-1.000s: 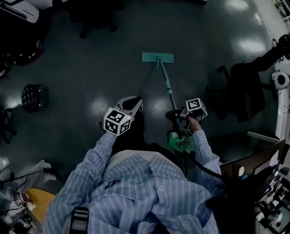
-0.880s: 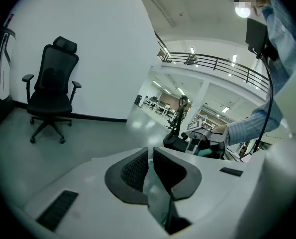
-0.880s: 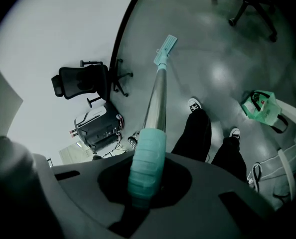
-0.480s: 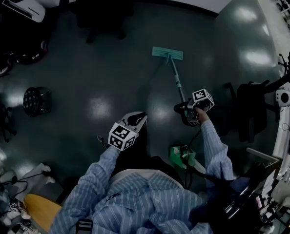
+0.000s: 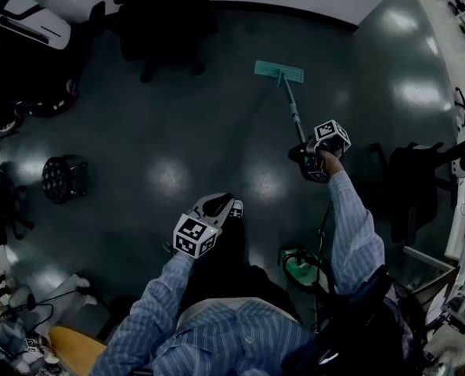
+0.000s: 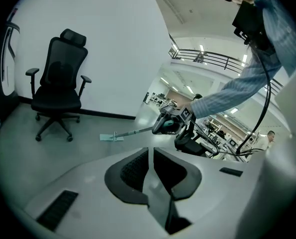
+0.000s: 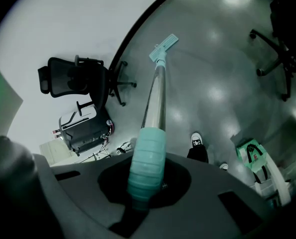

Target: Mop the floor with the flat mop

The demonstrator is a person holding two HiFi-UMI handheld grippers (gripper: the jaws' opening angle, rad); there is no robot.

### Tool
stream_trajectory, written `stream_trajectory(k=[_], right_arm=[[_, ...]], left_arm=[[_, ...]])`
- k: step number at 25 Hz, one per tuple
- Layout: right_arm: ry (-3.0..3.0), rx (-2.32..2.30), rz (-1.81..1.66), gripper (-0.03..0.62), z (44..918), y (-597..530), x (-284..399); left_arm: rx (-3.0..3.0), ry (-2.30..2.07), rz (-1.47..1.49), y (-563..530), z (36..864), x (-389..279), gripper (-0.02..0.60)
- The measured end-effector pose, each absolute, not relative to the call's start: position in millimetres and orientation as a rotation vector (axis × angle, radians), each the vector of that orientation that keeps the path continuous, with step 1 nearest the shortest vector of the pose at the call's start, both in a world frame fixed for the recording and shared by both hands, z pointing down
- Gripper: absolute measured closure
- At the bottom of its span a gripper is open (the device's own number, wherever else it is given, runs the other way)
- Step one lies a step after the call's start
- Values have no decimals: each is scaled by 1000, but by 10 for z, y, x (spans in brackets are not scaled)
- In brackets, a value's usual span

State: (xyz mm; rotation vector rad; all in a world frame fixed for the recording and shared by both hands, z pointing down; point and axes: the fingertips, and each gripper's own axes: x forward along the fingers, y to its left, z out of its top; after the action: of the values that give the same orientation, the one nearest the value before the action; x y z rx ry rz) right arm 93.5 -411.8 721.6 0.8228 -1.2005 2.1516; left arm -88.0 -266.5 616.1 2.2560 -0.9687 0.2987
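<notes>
Head view showed, by size: dark floor (image 5: 162, 131) across the frame; black office chair (image 5: 160, 18) at upper left; flat mop (image 5: 291, 100), teal head flat on the floor at upper centre-right; right gripper (image 5: 308, 160), right of centre, jaws clamped on the mop's teal grip; left gripper (image 5: 217, 207), lower centre, jaws together, holding nothing.

Dim, fisheye-warped views — lamp glare on floor (image 5: 170, 175).

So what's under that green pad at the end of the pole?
Only the dark, shiny floor: the mop head lies flat on it. The patch right beneath is covered, so nothing there can be seen.
</notes>
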Motion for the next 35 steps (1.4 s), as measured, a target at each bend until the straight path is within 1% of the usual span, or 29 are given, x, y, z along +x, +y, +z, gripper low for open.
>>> stream_trajectory(k=[11,16,24,35], right_arm=[[-1231,945,2135,585,7442,-5440,930],[-1241,975,2160,585,7437,-5575,935],[-1250,940,2161,585,7398,-5056,1008],[-1225,863,2120,586,7342,-3542,1146]], left_arm=[[2117,-1050,361,-2659,6549,-1171,546],[2090,-1068,372,-2627,6635,-1179,546],[2154,-1062,331,-2761,6418,-898,546],[2222,-1027,306,-2249,6180,-479,546]])
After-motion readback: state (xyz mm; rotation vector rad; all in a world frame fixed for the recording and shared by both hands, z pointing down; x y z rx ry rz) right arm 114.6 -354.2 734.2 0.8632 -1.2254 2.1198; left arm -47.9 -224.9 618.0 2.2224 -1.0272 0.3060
